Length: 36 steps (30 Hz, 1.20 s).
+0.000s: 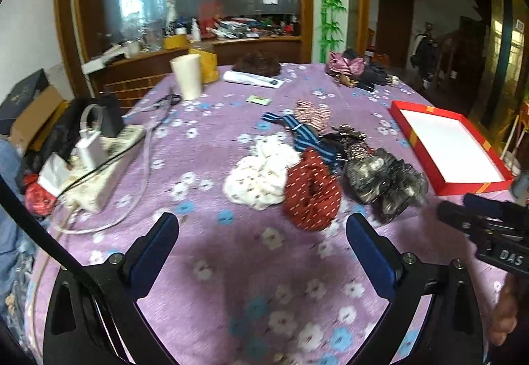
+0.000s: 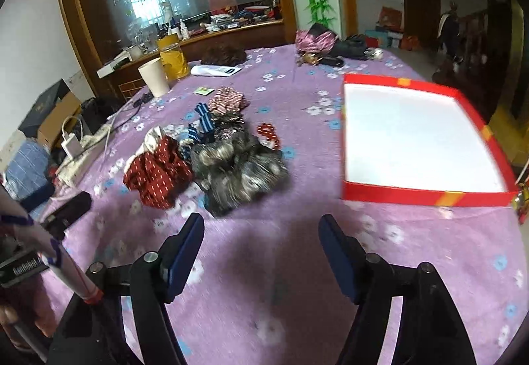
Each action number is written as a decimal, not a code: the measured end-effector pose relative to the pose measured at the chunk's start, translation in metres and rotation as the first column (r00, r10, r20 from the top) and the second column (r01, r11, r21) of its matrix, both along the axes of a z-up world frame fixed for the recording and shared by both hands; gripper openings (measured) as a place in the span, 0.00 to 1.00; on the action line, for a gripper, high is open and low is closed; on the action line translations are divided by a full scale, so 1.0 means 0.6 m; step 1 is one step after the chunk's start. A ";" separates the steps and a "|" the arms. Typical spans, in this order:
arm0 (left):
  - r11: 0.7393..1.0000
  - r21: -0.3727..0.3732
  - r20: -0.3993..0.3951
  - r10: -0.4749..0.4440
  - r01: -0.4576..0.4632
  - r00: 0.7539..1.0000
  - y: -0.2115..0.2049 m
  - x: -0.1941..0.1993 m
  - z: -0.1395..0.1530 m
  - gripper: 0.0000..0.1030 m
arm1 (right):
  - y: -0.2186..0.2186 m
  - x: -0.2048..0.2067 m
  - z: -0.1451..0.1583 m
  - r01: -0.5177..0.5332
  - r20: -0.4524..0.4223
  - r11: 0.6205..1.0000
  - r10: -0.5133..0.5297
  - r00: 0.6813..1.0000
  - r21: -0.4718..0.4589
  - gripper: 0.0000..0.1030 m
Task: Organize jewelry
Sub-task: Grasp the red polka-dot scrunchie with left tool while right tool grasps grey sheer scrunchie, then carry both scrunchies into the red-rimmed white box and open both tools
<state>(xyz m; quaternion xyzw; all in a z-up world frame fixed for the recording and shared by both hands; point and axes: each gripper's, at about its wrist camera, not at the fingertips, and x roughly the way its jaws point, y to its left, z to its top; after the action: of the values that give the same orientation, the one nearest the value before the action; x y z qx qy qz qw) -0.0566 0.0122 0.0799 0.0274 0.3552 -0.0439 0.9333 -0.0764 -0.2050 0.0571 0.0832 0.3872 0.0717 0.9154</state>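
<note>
A pile of hair scrunchies lies mid-table: a white one [image 1: 261,176], a red dotted one [image 1: 312,194] [image 2: 157,171], a grey shiny one [image 1: 386,181] [image 2: 238,171], a blue striped one [image 1: 302,131] [image 2: 201,123], a pink striped one [image 1: 312,112] [image 2: 228,102] and a small red beaded piece [image 2: 268,133]. An open red box with a white inside [image 1: 426,146] [image 2: 426,196] lies to the right. My left gripper [image 1: 263,226] is open and empty, short of the red scrunchie. My right gripper [image 2: 261,226] is open and empty, just short of the grey scrunchie.
The table has a purple flowered cloth [image 1: 231,265]. A power strip with chargers [image 1: 99,163] sits at the left edge. A white cup [image 1: 186,75], a yellow jar [image 2: 172,60], scissors [image 1: 170,99] and a pile of bags [image 1: 353,67] stand further back.
</note>
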 end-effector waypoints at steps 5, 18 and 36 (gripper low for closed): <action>0.998 -0.034 -0.042 -0.058 0.057 0.997 -0.016 0.045 -0.018 0.93 | 0.008 0.032 -0.010 -0.017 -0.012 0.999 0.018 1.000 0.049 0.64; 0.991 -0.067 -0.143 -0.127 0.118 0.982 -0.052 0.115 -0.067 0.73 | 0.001 0.084 -0.036 -0.013 -0.054 0.991 0.021 0.998 0.130 0.64; 0.991 -0.103 -0.117 -0.097 0.085 0.988 -0.043 0.065 -0.027 0.11 | 0.046 0.054 -0.019 -0.094 -0.005 0.995 0.094 0.996 0.018 0.15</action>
<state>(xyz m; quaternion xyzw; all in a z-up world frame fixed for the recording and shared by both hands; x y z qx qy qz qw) -0.0176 -0.0135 0.0636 -0.0049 0.4072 -0.1054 0.9072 -0.0437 -0.1773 0.0460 0.0732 0.3929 0.1176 0.9091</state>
